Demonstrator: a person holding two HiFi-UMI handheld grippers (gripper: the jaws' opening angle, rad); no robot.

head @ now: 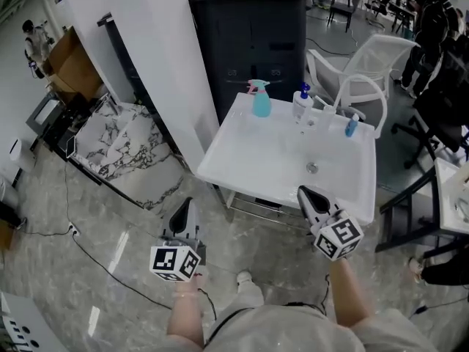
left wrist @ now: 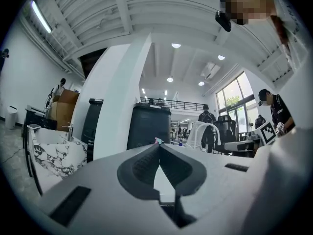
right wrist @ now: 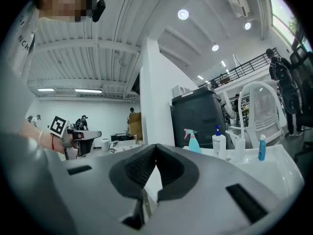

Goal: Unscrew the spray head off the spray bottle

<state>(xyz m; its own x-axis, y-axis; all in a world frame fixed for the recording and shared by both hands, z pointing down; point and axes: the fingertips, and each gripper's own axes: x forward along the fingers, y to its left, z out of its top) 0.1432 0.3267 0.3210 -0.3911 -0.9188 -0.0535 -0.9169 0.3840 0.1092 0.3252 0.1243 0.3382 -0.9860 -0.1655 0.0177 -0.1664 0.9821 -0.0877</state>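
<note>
A teal spray bottle (head: 261, 100) with a pink spray head stands upright at the far edge of a white table (head: 256, 160); it shows small in the right gripper view as the spray bottle (right wrist: 190, 140) beyond the jaws. My left gripper (head: 185, 210) is shut and empty, held over the floor, short of the table's near left corner. My right gripper (head: 305, 193) is shut and empty at the table's near edge. In the left gripper view the left gripper (left wrist: 159, 146) hides all but the pink tip of the spray bottle (left wrist: 158, 141).
On the table's far side stand a white pump bottle (head: 301, 105), a small blue bottle (head: 352, 125) and a clear cup. A black bin (head: 249, 42) stands behind the table, a white chair (head: 366, 72) to its right, a white pillar (head: 139, 57) and marble slab (head: 117, 141) to the left.
</note>
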